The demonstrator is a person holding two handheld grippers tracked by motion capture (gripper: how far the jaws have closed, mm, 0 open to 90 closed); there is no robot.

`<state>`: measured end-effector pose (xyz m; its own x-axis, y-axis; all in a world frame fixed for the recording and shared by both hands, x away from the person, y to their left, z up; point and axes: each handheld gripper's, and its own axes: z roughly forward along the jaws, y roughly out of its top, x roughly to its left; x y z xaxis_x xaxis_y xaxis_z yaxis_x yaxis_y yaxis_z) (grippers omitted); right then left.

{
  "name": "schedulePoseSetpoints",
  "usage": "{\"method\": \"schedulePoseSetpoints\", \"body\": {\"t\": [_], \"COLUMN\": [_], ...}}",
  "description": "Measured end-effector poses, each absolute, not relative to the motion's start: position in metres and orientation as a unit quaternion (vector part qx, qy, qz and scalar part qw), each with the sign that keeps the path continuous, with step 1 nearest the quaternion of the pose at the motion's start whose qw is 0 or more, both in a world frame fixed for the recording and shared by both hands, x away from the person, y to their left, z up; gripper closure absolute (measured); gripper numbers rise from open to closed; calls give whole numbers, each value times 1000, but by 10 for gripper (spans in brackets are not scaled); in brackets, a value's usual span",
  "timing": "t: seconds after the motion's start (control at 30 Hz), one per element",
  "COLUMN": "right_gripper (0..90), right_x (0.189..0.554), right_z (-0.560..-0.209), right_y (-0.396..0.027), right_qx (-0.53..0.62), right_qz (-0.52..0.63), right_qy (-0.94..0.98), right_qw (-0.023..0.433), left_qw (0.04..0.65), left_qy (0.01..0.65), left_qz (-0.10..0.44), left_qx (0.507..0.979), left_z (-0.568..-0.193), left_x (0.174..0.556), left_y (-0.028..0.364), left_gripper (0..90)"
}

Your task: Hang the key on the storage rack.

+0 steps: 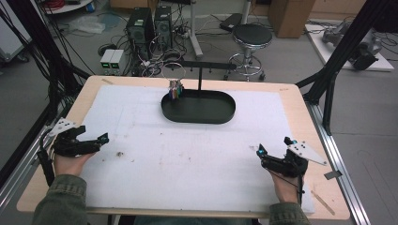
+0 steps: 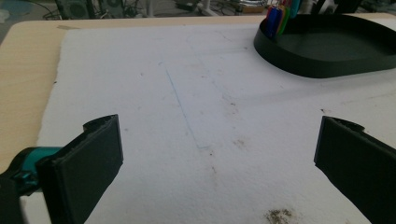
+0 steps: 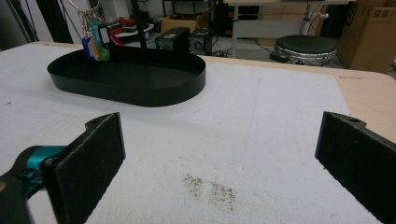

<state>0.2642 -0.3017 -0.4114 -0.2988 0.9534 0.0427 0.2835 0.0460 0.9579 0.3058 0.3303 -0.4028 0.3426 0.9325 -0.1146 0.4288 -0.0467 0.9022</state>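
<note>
No legible writing on any item; the tags on the key bunch are too small to read.

Left hand-held gripper [image 1: 92,134], lower left of the high view: jaws spread wide, nothing between them, held over the white mat [image 1: 187,154]. In its own view the two black pads [image 2: 88,158] stand far apart at the frame's lower corners with bare mat between.

Right hand-held gripper [image 1: 274,145], lower right of the high view: jaws likewise wide open, empty, over the mat.

Count: two hand-held grippers, one black oval tray [image 1: 206,117], one bunch of coloured key tags [image 1: 176,89] on a ring.

Tray sits upper centre on the desk [image 1: 300,108], well apart from both grippers. Key tags hang at the tray's left end, upper left in the right gripper view [image 3: 95,39].
</note>
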Motion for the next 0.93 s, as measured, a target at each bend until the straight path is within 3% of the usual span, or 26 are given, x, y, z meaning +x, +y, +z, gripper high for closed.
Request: {"method": "schedulePoseSetpoints", "body": {"t": [0.5, 0.93], "right_gripper": [5, 5], "right_x": [265, 265], "right_z": [-412, -412], "right_y": [-300, -299], "right_qx": [483, 481], "right_qz": [492, 487], "right_qy": [639, 642], "right_qw": [342, 345], "left_qw": [507, 522], "left_qy": [499, 485], "left_qz": [340, 344], "left_qx": [616, 612], "left_z": [-407, -408], "left_x": [280, 271], "left_y": [340, 341], "left_gripper": [16, 16]}}
